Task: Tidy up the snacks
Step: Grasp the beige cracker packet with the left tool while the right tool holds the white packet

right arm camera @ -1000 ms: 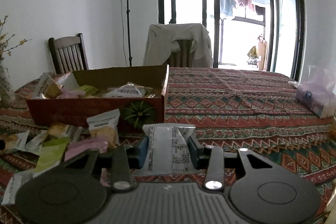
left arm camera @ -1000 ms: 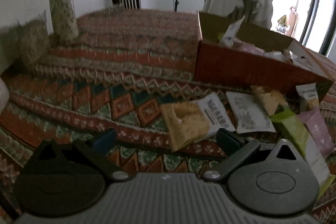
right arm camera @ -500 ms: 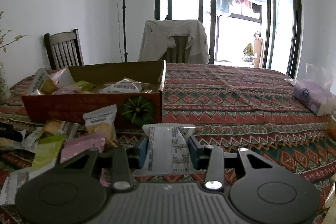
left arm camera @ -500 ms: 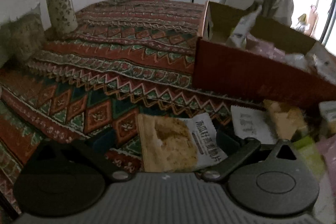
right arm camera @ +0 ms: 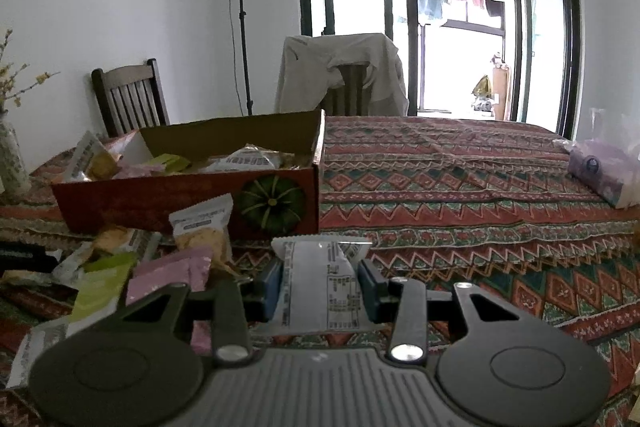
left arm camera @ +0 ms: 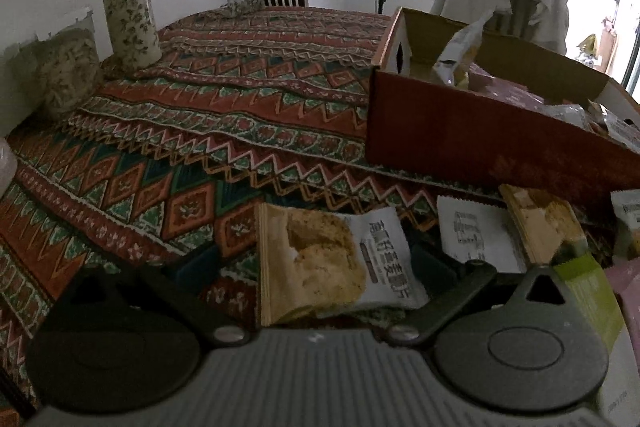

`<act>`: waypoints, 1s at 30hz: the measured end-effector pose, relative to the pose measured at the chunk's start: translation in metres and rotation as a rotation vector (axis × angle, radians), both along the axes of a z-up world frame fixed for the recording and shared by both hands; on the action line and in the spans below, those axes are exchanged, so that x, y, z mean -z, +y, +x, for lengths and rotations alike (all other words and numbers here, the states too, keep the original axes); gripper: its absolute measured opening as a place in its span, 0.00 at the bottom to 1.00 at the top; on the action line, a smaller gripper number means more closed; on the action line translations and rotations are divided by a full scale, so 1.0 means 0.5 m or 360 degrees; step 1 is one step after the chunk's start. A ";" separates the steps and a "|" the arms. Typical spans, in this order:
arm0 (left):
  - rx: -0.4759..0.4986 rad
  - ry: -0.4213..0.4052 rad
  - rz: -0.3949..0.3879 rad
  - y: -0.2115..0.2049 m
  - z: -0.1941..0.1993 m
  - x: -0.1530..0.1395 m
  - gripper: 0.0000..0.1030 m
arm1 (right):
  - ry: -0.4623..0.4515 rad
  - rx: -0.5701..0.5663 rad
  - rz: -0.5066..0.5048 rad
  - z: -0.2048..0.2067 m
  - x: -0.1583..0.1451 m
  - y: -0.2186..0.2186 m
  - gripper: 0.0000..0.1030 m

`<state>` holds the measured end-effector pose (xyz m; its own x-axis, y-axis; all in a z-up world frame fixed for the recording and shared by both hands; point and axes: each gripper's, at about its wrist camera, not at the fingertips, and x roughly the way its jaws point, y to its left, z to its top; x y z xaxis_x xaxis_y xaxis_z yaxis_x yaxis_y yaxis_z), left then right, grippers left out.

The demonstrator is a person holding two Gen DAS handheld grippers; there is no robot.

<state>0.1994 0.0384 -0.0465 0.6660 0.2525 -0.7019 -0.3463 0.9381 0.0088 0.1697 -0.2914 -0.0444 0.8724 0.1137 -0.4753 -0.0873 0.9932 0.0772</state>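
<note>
Now the left gripper hangs over the cake packet at lower centre of its view, fingers spread wide on either side, not touching. It looks light, crinkly and soft inside, so I'd take it across the flat middle, gently. Over in the right wrist view, the right gripper pinches a white sachet by its sides, with the red box at centre left, already holding snacks.
</note>
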 end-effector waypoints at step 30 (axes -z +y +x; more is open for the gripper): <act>0.0245 -0.0336 -0.0055 0.010 -0.095 -0.089 0.13 | -0.0114 -0.0049 -0.0001 -0.037 -0.042 0.020 0.39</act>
